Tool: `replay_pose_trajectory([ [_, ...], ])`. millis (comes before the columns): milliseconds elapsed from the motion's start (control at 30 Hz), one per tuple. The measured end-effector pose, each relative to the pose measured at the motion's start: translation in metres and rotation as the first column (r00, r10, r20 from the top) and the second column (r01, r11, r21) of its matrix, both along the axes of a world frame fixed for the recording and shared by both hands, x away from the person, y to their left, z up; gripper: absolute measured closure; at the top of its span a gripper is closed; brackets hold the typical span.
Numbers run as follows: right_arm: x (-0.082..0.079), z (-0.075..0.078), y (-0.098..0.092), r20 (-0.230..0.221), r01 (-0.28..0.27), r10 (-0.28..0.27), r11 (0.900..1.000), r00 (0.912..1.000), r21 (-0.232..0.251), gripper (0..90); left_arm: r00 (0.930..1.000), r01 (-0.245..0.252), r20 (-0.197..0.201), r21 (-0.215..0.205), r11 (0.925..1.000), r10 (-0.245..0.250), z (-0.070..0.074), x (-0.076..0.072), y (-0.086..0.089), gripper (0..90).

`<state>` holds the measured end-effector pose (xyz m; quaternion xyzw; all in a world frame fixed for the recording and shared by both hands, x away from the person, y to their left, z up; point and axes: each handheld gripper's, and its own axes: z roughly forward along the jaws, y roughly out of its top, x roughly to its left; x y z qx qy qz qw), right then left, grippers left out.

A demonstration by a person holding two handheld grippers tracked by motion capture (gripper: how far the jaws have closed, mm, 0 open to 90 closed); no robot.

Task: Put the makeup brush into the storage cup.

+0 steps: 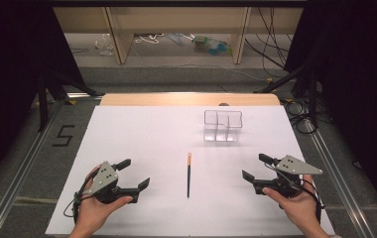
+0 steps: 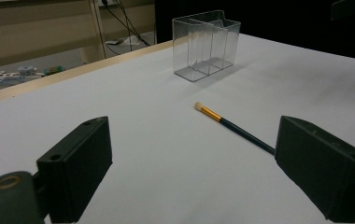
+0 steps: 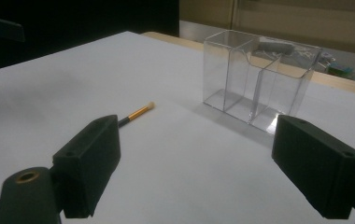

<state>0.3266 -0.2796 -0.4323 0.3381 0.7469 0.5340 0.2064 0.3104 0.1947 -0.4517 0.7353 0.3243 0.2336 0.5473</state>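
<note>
A thin brush (image 1: 189, 174) with a dark handle, gold ferrule and pale tip lies on the white table, tip pointing away from me. It also shows as the brush (image 2: 231, 126) and the brush (image 3: 138, 112). A clear plastic organizer (image 1: 222, 125) with dividers stands upright beyond it, seen too as the organizer (image 2: 206, 44) and the organizer (image 3: 258, 79). My left gripper (image 1: 134, 174) rests left of the brush, open and holding nothing. My right gripper (image 1: 256, 167) sits right of the brush, open and holding nothing.
The white table sheet (image 1: 142, 134) ends at a wooden far edge (image 1: 189, 99). Dark stands and cables (image 1: 295, 74) flank the table on the floor. A floor mark shaped like a five (image 1: 63, 135) lies at the left.
</note>
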Motion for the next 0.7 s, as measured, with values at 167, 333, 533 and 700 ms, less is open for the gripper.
replay_pose_trajectory([
  [167,0.001,0.000,-0.001,0.019,0.012,-0.012,1.000,0.9997,-0.020,16.5,1.0000,0.004,-0.007,0.000,1.0000,-0.004,0.001,0.004,-0.007,11.8],
  [333,0.001,0.000,-0.001,0.019,0.017,-0.016,1.000,0.9997,-0.024,16.5,0.9997,0.010,-0.021,0.008,0.9999,-0.010,0.004,0.010,-0.015,13.9],
  [533,0.001,-0.001,0.000,0.010,0.009,-0.009,1.000,0.9999,-0.006,16.5,0.9991,0.028,-0.031,0.027,0.9992,-0.027,0.006,0.019,-0.028,14.6],
  [700,0.001,-0.001,0.000,0.002,0.005,-0.005,1.000,1.0000,-0.006,16.5,0.9983,0.042,-0.042,0.043,0.9982,-0.040,0.006,0.026,-0.038,14.8],
])
